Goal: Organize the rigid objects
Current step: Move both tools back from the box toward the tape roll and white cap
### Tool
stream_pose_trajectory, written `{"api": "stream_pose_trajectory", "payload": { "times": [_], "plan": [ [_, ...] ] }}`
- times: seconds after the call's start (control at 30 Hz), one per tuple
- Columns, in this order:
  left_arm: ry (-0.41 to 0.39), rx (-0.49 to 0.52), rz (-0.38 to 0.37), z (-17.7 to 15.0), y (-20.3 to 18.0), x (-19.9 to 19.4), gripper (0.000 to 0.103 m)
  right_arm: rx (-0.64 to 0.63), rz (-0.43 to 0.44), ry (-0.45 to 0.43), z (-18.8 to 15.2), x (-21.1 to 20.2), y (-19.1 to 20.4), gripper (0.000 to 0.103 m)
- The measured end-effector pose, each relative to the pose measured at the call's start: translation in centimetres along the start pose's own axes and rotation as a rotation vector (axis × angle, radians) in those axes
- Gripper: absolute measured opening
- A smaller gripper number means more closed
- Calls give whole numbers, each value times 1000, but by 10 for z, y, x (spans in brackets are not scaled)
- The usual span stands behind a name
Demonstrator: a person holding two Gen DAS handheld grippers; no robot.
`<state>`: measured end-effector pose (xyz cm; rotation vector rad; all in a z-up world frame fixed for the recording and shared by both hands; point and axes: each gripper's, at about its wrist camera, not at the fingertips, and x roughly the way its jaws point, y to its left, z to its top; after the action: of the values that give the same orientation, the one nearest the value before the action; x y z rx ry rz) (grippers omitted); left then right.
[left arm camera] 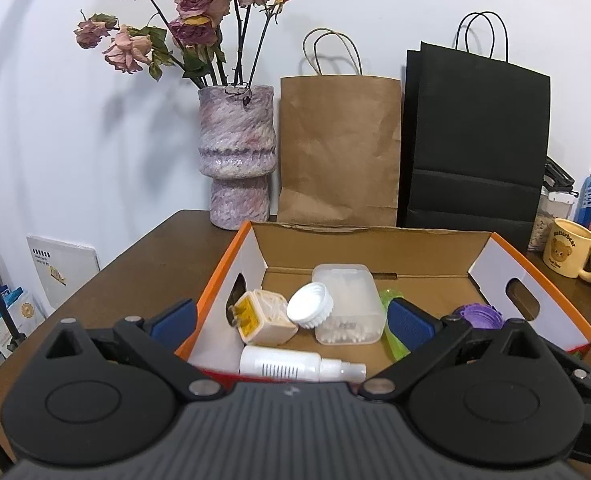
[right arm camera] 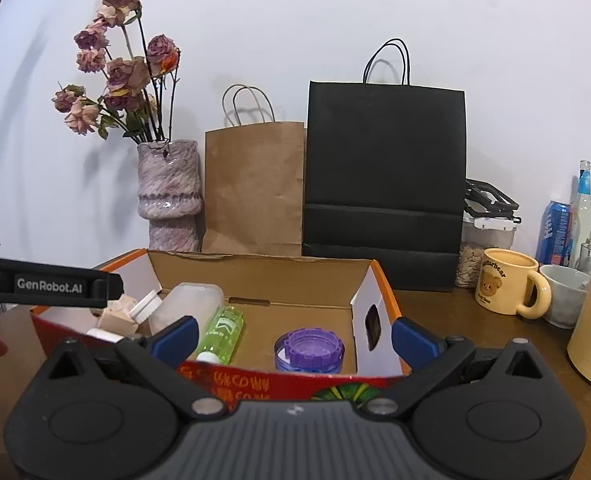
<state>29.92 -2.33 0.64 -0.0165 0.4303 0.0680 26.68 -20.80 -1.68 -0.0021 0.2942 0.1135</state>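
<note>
Both claws are held wide open and empty at the near wall of the box (left arm camera: 379, 236).

Left gripper (left arm camera: 291, 320) is spread before the box's left half, right gripper (right arm camera: 293, 338) before its right half; nothing is gripped by either. Inside the box are seen a spray bottle (left arm camera: 295, 366) against the near wall, a plug (left arm camera: 265, 316), a white cap (left arm camera: 310, 305) leaning on a swab case (left arm camera: 349, 304), a green bottle (right arm camera: 221, 334) and a purple lid (right arm camera: 310, 350). Gathering is judged nearly or fully done, since no loose item is seen on the table (left arm camera: 143, 264). Any further move would call for a lift clear of the near rim before reaching in. Open floor is left at the box's back and centre; the mug (right arm camera: 507, 282) and bags behind should be avoided.
</note>
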Motion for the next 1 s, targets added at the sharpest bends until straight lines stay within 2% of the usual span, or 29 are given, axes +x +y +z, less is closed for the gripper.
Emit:
{"api": "stream_pose_trajectory", "payload": {
  "times": [0.37,1.0],
  "plan": [
    [18,-8,-7,-15,5,-23,103,-17,7,24,-12,-26,2,103],
    [66,19,-40,-49,8,-53,103,-41,23,127,-35,-51,4,103]
  ]
}}
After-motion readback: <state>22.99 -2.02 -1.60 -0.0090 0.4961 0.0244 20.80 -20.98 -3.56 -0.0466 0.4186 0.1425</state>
